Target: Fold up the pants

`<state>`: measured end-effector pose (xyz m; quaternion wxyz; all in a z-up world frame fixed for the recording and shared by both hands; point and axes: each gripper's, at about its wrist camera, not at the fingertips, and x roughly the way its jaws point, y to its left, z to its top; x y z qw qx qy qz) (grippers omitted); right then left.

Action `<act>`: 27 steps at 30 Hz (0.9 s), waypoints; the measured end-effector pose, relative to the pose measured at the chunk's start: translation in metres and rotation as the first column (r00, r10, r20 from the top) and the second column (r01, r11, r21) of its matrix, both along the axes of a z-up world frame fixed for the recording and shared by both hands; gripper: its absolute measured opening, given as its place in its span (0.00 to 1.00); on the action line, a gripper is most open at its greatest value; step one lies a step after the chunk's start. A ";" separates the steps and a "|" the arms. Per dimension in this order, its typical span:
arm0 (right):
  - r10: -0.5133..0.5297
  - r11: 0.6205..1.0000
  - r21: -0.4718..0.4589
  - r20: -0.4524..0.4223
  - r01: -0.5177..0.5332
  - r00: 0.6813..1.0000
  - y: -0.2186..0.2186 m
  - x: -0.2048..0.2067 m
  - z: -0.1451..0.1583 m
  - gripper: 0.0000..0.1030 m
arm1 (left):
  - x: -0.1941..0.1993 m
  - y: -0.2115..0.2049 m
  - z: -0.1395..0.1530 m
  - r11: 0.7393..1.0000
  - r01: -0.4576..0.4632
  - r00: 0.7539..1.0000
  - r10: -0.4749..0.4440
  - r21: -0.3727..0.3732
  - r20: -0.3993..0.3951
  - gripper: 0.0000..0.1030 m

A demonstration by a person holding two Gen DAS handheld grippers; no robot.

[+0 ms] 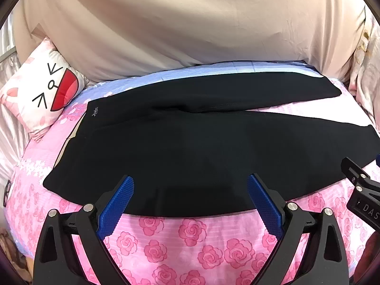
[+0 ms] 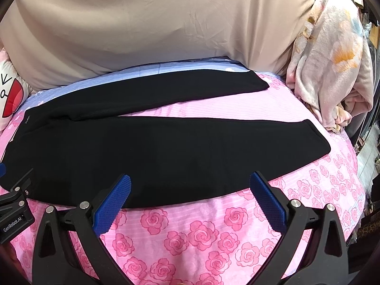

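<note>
So basically nothing's been folded yet as far as I can tell. The black pants (image 1: 190, 147) are laid out flat across the pink rose bedspread (image 1: 190, 242), waistband off to the left near the cartoon-face pillow (image 1: 45, 90), both legs running out to the right and splayed apart in a V so you can see a wedge of bedspread between them. No crease, no leg stacked on the other, so the whole job is still ahead: I'd guess bring one leg over the other first, then fold lengthwise. The left gripper (image 1: 190, 185) hangs just over the near edge of the pants toward the waist end, jaws spread wide, holding nothing. The right gripper (image 2: 190, 182) is in the same pose further along the near leg, also wide apart and empty, tips hovering at the hem edge of the fabric. Both point forward across the bed toward the beige sheet (image 2: 152, 23) hanging at the back.
</note>
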<state>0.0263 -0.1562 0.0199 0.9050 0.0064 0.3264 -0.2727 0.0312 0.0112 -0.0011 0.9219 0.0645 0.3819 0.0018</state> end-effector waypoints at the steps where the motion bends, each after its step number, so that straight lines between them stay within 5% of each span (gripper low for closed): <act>1: -0.001 1.000 0.002 -0.001 0.001 1.000 -0.001 0.000 0.000 0.95 | 0.000 0.000 0.000 1.000 0.000 1.000 0.000 0.002 0.000 0.92; 13: 0.014 1.000 0.002 -0.006 -0.014 1.000 -0.009 0.001 -0.003 0.95 | 0.006 0.000 0.000 1.000 -0.001 1.000 0.001 -0.008 0.007 0.92; 16: 0.038 0.999 -0.010 -0.006 -0.038 0.999 -0.028 0.007 0.005 0.95 | 0.015 0.016 0.005 0.994 0.004 0.999 0.000 -0.110 0.034 0.92; 19: 0.076 0.997 0.012 0.079 -0.077 0.994 -0.073 0.015 0.036 0.95 | 0.040 0.046 0.016 0.983 -0.042 0.997 0.053 -0.176 0.060 0.92; 22: 0.102 0.995 -0.016 0.166 -0.101 0.981 -0.138 0.039 0.068 0.95 | 0.082 0.085 0.032 0.983 -0.134 0.985 0.145 -0.122 0.091 0.92; 27: -0.004 0.999 -0.041 -0.030 0.003 1.000 -0.271 0.131 0.072 0.95 | 0.181 0.166 0.041 0.962 -0.266 0.962 0.269 -0.067 0.042 0.92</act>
